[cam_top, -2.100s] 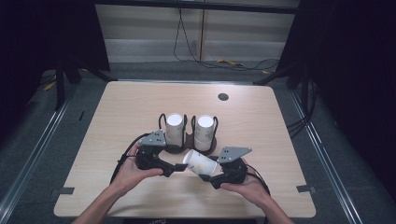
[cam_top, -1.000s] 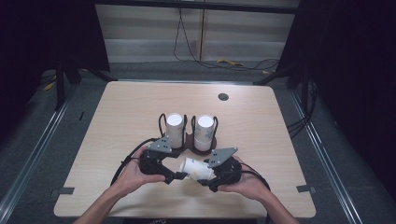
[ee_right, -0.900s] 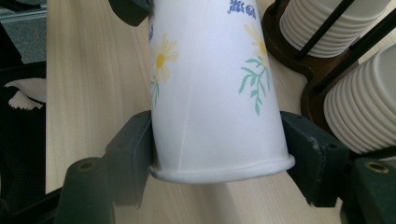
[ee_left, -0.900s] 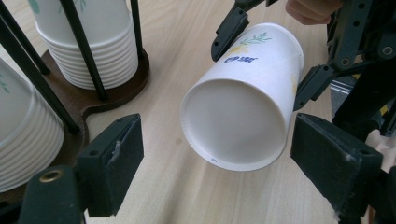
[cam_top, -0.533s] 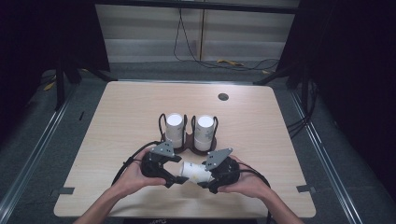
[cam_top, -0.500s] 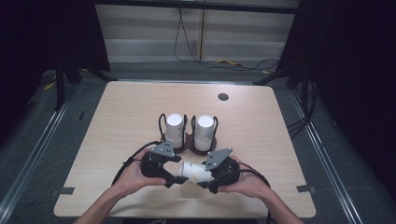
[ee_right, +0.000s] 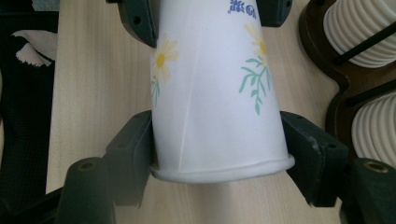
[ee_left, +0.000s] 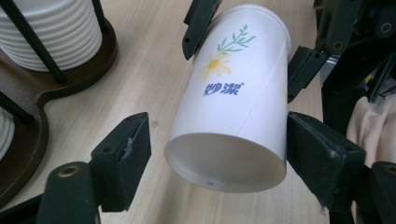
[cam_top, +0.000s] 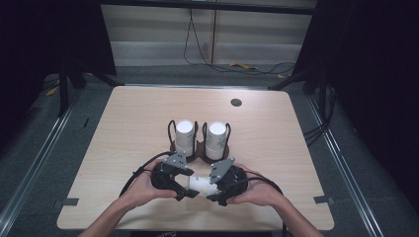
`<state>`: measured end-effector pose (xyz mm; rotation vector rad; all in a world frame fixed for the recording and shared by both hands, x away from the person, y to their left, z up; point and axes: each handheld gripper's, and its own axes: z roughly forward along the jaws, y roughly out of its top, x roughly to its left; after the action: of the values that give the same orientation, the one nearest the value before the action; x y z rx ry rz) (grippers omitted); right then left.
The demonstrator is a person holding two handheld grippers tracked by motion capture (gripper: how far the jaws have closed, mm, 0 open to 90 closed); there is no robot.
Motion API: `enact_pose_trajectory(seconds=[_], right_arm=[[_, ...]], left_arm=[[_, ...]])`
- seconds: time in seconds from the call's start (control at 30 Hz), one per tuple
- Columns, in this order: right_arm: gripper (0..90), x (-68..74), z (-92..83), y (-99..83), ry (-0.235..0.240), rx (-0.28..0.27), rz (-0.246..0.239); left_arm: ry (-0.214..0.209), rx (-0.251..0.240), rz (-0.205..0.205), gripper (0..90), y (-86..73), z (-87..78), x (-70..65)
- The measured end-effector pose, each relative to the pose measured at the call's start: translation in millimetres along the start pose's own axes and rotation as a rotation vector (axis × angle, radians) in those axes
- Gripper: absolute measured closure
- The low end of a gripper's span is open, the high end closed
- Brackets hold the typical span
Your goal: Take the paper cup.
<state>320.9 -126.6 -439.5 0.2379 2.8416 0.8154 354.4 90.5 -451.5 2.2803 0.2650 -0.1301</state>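
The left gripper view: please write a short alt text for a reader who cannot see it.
A white paper cup with a daisy print lies on its side between the left gripper, whose jaws have just been closing around its base end; one pad is at the cup wall, the other stands apart. The right gripper clamps the far rim end above a wooden table, beside a cup stack.

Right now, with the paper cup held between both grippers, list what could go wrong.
1. The left gripper has just been closing around the base of the paper cup; its pads do not press yet, so a further squeeze could crush the thin wall.
2. The right gripper alone clamps the rim end; releasing early would likely drop the cup.
3. The stacked cups in the holder stand close behind and could be bumped.
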Motion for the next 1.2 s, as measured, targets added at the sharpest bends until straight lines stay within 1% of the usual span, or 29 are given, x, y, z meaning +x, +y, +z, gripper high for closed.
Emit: enact_pose_trajectory(seconds=[0.03,0.07,0.1,0.13,0.23,0.27,0.3,0.33,0.37,0.43,0.57,0.6,0.63,0.67,0.7,0.77,1.03,1.1,1.13,1.2], right_arm=[[30.8,0.0,0.0,0.0,0.000,0.000,0.000],[30.6,0.1,0.3,1.9,-0.012,0.007,-0.011],[30.6,0.1,0.3,1.9,-0.012,0.007,-0.011],[30.6,0.3,0.3,3.4,-0.003,0.010,-0.017],[30.6,0.8,0.8,4.6,-0.001,0.014,-0.027],[30.6,1.7,1.4,6.2,0.000,0.024,-0.036],[30.6,1.7,1.4,6.2,0.000,0.024,-0.036],[30.6,2.6,3.0,6.9,0.005,0.027,-0.041],[30.6,3.0,3.5,7.1,0.001,0.030,-0.045],[30.6,4.0,4.4,7.5,0.003,0.036,-0.041],[30.6,5.0,5.0,8.4,0.006,0.040,-0.044],[30.5,5.4,5.5,8.6,0.003,0.037,-0.046],[30.4,5.4,5.6,8.7,0.000,0.038,-0.047],[30.1,5.2,5.7,8.8,-0.014,0.037,-0.050],[30.1,5.7,5.3,8.9,-0.015,0.038,-0.044],[30.1,5.7,5.3,9.0,-0.017,0.035,-0.049],[29.7,7.5,6.6,9.5,-0.026,0.041,-0.059],[29.1,7.6,6.3,9.1,-0.024,0.040,-0.060],[27.2,7.5,5.4,8.6,-0.019,0.041,-0.050],[26.4,7.5,5.1,8.3,-0.013,0.039,-0.043]], left_arm=[[0.000,0.000,0.000,28.4,0.0,0.0,0.0],[-0.007,0.016,0.037,31.6,-0.4,0.1,-1.8],[-0.007,0.016,0.037,31.5,-0.4,0.1,-1.8],[-0.003,0.036,0.053,31.2,-0.1,1.4,-3.2],[-0.004,0.049,0.048,29.8,0.0,2.7,-3.5],[-0.010,0.061,0.056,29.7,-0.3,3.6,-2.8],[-0.010,0.061,0.056,29.7,-0.3,3.6,-2.8],[-0.010,0.063,0.049,30.0,-0.4,4.0,-4.0],[-0.014,0.070,0.066,30.7,-0.2,3.8,-3.8],[-0.015,0.078,0.071,32.2,0.3,3.6,-4.7],[-0.020,0.074,0.064,32.2,-0.1,5.0,-4.7],[-0.020,0.075,0.057,30.8,-0.3,5.9,-4.2],[-0.020,0.075,0.057,31.2,-0.3,5.9,-4.2],[-0.017,0.081,0.059,31.7,-0.7,6.2,-2.9],[-0.017,0.081,0.059,31.7,-0.7,6.2,-2.9],[-0.022,0.081,0.055,32.2,-1.2,6.4,-2.6],[-0.020,0.102,0.068,32.9,-1.5,7.2,-3.2],[-0.028,0.097,0.074,34.2,-1.3,7.0,-3.5],[-0.033,0.085,0.079,35.1,-1.5,6.7,-4.4],[-0.039,0.081,0.078,35.2,-1.0,6.2,-4.4]])
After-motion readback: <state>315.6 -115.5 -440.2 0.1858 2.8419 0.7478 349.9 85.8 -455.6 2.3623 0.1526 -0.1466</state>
